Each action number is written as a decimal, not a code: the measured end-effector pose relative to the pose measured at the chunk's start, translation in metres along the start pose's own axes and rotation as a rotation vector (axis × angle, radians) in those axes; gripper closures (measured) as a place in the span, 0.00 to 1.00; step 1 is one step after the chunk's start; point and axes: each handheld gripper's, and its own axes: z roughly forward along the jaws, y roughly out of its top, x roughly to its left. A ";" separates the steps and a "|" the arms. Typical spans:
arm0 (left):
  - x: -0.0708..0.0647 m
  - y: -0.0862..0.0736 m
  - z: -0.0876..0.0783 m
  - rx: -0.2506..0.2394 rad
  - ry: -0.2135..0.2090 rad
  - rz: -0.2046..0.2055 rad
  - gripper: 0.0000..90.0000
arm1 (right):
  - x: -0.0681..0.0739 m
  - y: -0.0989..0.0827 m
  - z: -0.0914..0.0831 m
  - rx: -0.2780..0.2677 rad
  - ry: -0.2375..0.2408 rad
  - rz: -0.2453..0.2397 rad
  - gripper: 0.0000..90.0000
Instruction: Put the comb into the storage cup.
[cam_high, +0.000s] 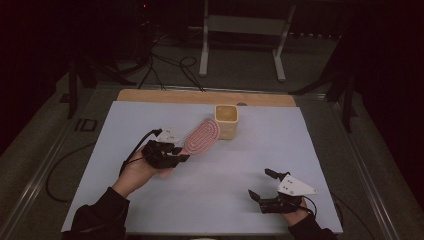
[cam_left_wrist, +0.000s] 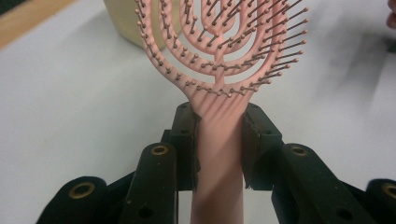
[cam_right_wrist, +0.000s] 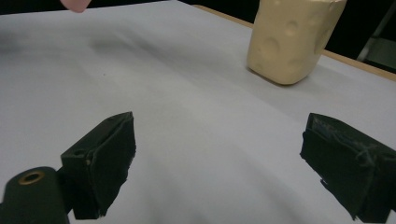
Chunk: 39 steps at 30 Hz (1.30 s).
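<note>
While our left gripper (cam_left_wrist: 219, 140) clamps the pink hairbrush (cam_left_wrist: 219, 70) by its handle, brush head sits just beside the cream cup (cam_high: 226, 121). Our right gripper (cam_right_wrist: 219, 163) rests on the table (cam_high: 210, 195), jaws wide apart, holding nothing.

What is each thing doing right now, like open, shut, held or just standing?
Brush: held by its handle, head toward the cup, bristles facing the left camera.
Left tongs: shut on the brush handle.
Right tongs: open, nothing between them, low over the table.
Cup: upright on the table, open at the top, untouched.
Table: covered by a pale sheet.
</note>
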 end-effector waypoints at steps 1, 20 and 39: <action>0.000 0.002 0.000 -0.004 0.001 0.005 0.78 | 0.000 0.000 0.000 -0.004 -0.001 -0.006 0.11; 0.004 0.041 0.015 -0.174 -0.013 -0.047 0.78 | -0.001 0.000 0.000 -0.007 0.003 -0.002 0.11; 0.009 0.081 0.026 -0.312 0.020 -0.105 0.78 | -0.001 0.000 -0.001 -0.007 0.004 0.002 0.11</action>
